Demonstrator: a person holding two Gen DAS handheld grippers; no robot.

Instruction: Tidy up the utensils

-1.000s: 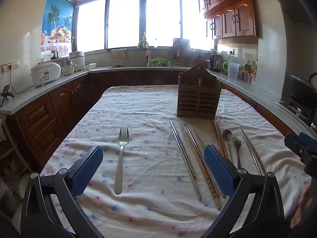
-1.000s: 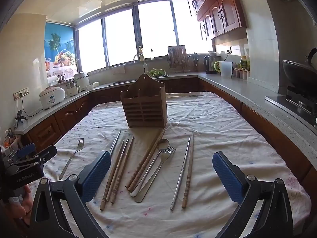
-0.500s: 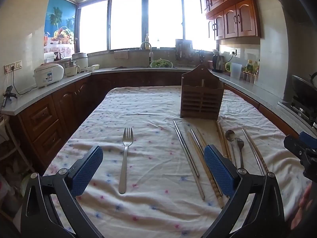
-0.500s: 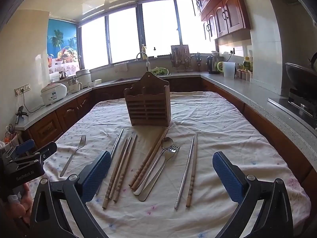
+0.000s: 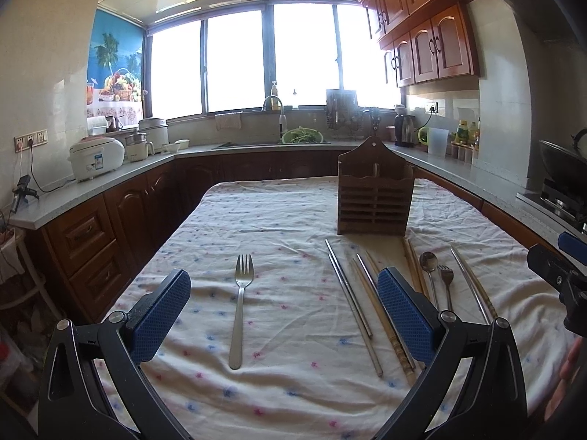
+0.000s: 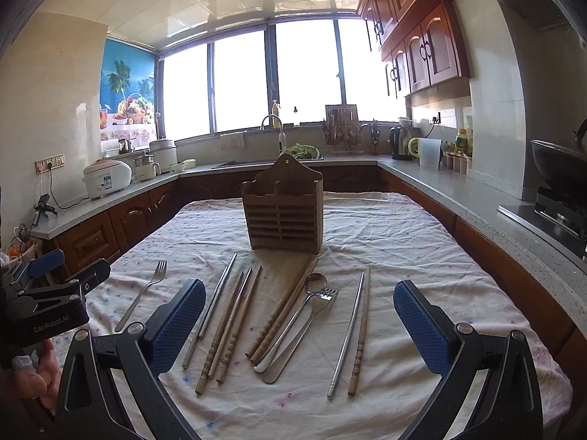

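A wooden utensil holder (image 5: 374, 200) (image 6: 284, 212) stands upright mid-table on a white dotted cloth (image 5: 286, 220). A lone steel fork (image 5: 239, 308) (image 6: 141, 299) lies to its left. Several wooden and steel chopsticks (image 6: 227, 315), a spoon (image 6: 293, 321) and a second fork (image 6: 304, 326) lie in front of the holder. My left gripper (image 5: 284, 311) is open and empty, hovering over the near table with the lone fork between its fingers. My right gripper (image 6: 299, 324) is open and empty above the spoon and fork.
Dark wood cabinets with grey counters ring the table. A rice cooker (image 5: 96, 157) stands on the left counter, a sink (image 5: 273, 141) at the back, a wok on a stove (image 6: 561, 179) at the right. The left gripper (image 6: 47, 304) shows at the right wrist view's left edge.
Both grippers have risen and tilted up slightly, so the table objects sit lower in view. Nothing on the table has moved. Both grippers stay open.
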